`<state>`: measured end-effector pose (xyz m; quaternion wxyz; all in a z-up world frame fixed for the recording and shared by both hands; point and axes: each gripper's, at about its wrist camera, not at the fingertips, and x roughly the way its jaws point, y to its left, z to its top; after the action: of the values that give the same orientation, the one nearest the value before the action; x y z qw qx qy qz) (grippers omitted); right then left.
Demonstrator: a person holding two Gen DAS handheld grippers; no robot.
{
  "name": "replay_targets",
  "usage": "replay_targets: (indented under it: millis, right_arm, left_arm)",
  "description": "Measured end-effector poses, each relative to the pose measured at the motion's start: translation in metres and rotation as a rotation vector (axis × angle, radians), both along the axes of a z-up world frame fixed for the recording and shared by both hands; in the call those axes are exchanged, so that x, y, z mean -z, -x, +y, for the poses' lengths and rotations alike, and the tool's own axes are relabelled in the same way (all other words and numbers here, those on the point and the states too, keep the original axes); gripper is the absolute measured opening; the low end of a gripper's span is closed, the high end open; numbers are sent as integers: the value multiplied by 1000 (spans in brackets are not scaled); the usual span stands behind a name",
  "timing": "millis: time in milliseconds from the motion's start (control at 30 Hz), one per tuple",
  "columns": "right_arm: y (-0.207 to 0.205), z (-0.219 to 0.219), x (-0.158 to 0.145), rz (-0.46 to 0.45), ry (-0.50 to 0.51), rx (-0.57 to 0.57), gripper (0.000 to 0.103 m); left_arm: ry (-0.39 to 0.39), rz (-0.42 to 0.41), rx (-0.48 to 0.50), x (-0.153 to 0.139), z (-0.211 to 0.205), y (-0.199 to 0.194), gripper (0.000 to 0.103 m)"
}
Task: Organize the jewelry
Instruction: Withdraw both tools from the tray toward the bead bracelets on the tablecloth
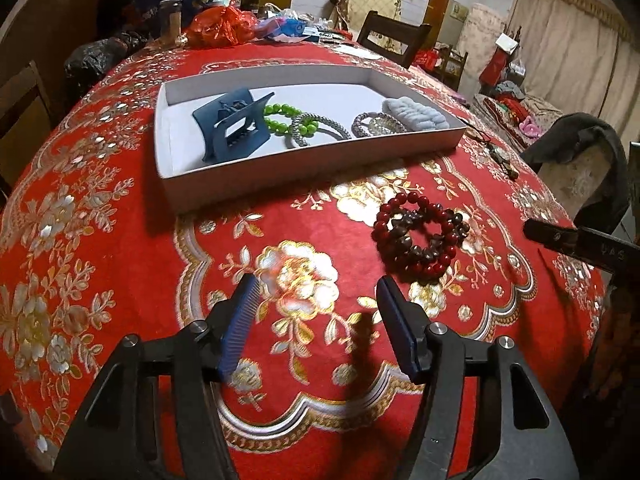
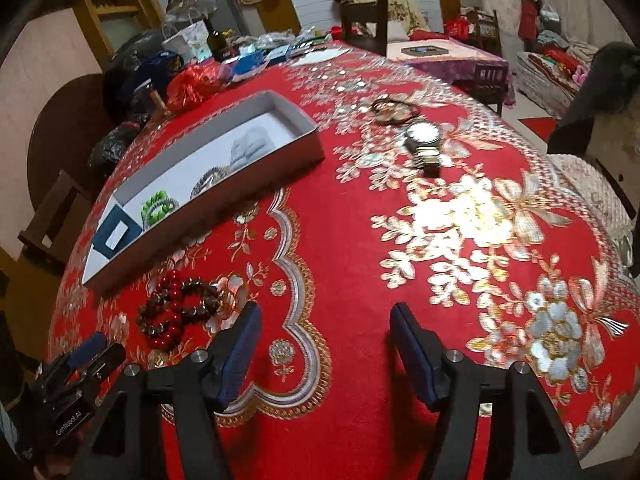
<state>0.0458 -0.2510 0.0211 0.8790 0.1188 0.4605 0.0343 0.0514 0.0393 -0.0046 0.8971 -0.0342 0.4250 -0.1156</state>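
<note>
right wrist: "genrobot.ai" on left hand-held gripper [image 2: 90, 350]

One white tray [image 1: 304, 168] sits on the counter [image 1: 120, 260] and holds one blue hair claw [image 1: 236, 126], one green bead bracelet [image 1: 286, 120], two silver sparkly bracelets [image 1: 316, 130], and one pale fluffy scrunchie [image 1: 412, 114]. Outside the tray lie two entangled bead bracelets [image 1: 418, 236], one red and one brown, one wristwatch [image 2: 424, 140], and a small heap of thin dark bands [image 2: 394, 110] too blurred to count.
</note>
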Motion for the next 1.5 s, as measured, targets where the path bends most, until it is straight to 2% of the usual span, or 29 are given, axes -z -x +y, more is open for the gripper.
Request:
replay_targets:
  millis: [100, 200, 300, 567, 767, 1067, 1233, 1400, 1500]
  right_arm:
    - [-3, 6, 4, 5, 11, -12, 70]
    - [-3, 6, 5, 3, 0, -18, 74]
    - [-4, 6, 5, -1, -12, -23, 76]
    - [-9, 9, 6, -15, 11, -42, 76]
    - [-27, 45, 2, -86, 89, -199, 70]
    - [-46, 76, 15, -51, 203, -294, 70]
    - [-41, 48, 17, -1, 262, -164, 77]
    - [-30, 27, 17, 14, 259, -94, 77]
    - [-30, 27, 16, 9, 267, -91, 77]
  left_arm:
    - [50, 12, 17, -4, -8, -11, 61]
    - [31, -18, 42, -14, -20, -23, 59]
    - [17, -17, 51, -17, -27, -34, 49]
    - [-3, 0, 17, -10, -24, -45, 49]
    - [6, -13, -22, -8, -8, -38, 49]
    - [56, 6, -28, -1, 5, -35, 49]
    - [62, 8, -31, -1, 6, -35, 49]
    - [72, 7, 83, -5, -23, -32, 49]
    - [32, 16, 179, -9, -51, -37, 49]
